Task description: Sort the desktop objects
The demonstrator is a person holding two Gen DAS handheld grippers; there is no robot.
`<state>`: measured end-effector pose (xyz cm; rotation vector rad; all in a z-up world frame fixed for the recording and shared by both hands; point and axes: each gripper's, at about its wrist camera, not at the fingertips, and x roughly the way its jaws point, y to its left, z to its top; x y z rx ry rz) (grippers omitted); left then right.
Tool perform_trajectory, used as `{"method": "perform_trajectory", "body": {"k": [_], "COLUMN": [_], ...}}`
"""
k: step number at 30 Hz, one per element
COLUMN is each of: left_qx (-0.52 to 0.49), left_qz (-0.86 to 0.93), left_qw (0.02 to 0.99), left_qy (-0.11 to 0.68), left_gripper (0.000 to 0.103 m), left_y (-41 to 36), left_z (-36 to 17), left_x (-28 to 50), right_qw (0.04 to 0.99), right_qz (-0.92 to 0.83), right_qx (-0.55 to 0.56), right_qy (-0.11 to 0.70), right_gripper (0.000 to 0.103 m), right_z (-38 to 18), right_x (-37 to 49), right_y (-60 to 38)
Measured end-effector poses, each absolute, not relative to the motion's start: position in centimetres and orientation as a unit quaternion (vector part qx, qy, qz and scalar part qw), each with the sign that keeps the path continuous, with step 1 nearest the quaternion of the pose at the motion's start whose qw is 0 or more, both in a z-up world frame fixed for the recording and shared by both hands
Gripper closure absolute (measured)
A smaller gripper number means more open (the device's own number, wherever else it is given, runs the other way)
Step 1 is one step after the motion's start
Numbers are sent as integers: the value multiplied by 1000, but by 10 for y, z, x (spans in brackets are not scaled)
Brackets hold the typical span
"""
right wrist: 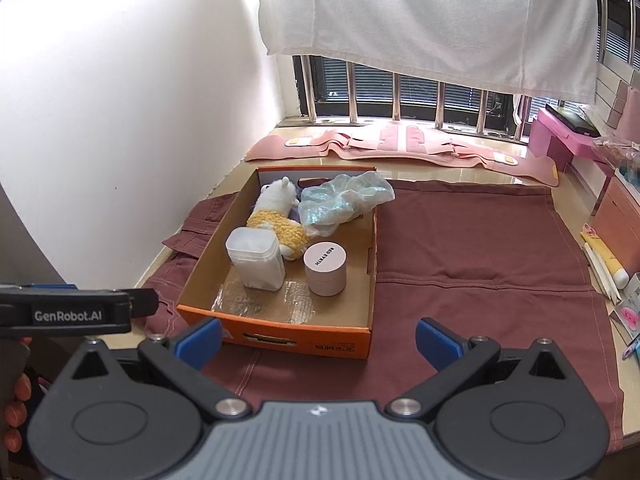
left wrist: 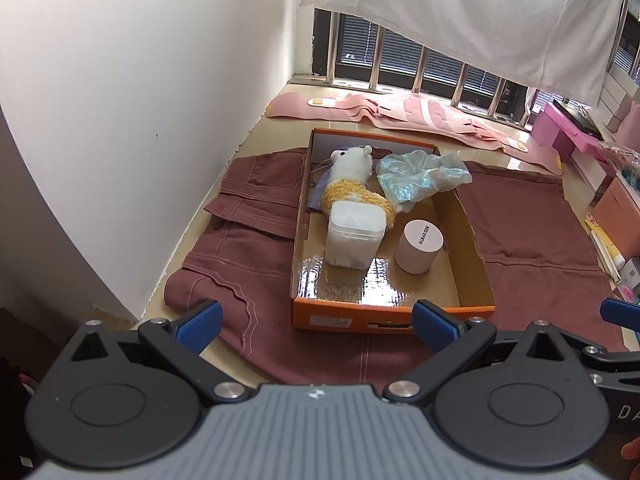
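An orange cardboard box (left wrist: 394, 314) (right wrist: 296, 338) stands on a maroon cloth (left wrist: 528, 232) (right wrist: 472, 248). Inside it are a white and yellow plush alpaca (left wrist: 352, 178) (right wrist: 280, 216), a crumpled clear plastic bag (left wrist: 420, 174) (right wrist: 340, 202), a translucent lidded container (left wrist: 354, 234) (right wrist: 256, 258) and a round white jar (left wrist: 420, 246) (right wrist: 325, 268). My left gripper (left wrist: 318, 326) is open and empty, just in front of the box. My right gripper (right wrist: 320, 342) is open and empty, at the box's front right corner.
A white wall runs along the left. Pink flattened cartons (left wrist: 400, 114) (right wrist: 400, 144) lie below a barred window. Pink boxes (right wrist: 560, 136) and small items, including a yellow tube (right wrist: 604, 260), line the right edge. A white cloth (right wrist: 432, 8) hangs above.
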<state>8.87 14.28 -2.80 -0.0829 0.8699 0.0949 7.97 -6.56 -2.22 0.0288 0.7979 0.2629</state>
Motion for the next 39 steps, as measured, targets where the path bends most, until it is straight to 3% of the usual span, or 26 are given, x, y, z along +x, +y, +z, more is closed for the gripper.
{"method": "perform_trajectory", "body": {"k": [39], "left_qx": [-37], "left_qz": [28], "left_qw": [901], "left_qy": [432], "left_gripper": [0], "left_y": [140], "left_z": [-31], "left_x": [82], "right_qw": [911], "right_qz": [126], "right_qx": [19], "right_qy": [392], "right_gripper": [0], "right_z": [-22], "right_x": [73], "right_y": [-63]}}
